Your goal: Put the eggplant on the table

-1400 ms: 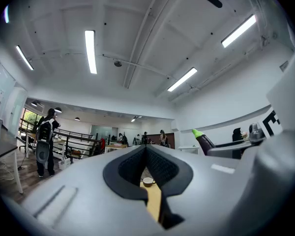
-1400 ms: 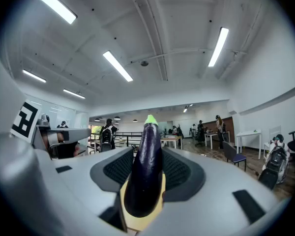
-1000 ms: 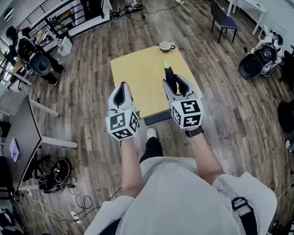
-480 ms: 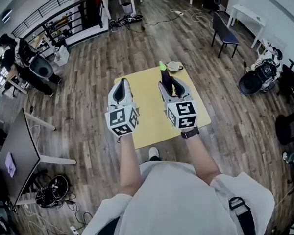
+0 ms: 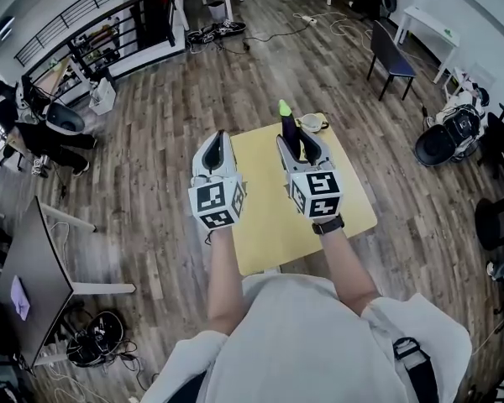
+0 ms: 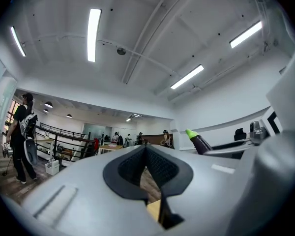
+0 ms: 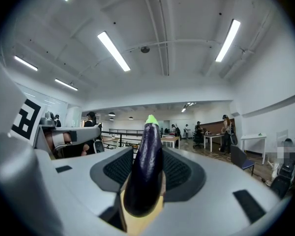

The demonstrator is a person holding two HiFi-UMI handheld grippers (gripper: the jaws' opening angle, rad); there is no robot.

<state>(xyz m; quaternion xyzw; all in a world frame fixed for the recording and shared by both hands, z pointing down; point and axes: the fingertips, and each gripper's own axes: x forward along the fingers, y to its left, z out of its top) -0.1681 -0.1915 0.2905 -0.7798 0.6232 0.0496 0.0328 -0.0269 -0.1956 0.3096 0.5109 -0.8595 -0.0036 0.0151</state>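
My right tongs (image 5: 297, 143) are clamped on the eggplant (image 5: 291, 134). It is dark purple, and its green tip sticks out past the ends of the tongs. I hold it up over the far part of the yellow bench (image 5: 265, 217), not lying on it. A cup (image 5: 311, 122) stands at the bench's far edge. My left tongs (image 5: 217, 148) are pressed together with nothing in them.
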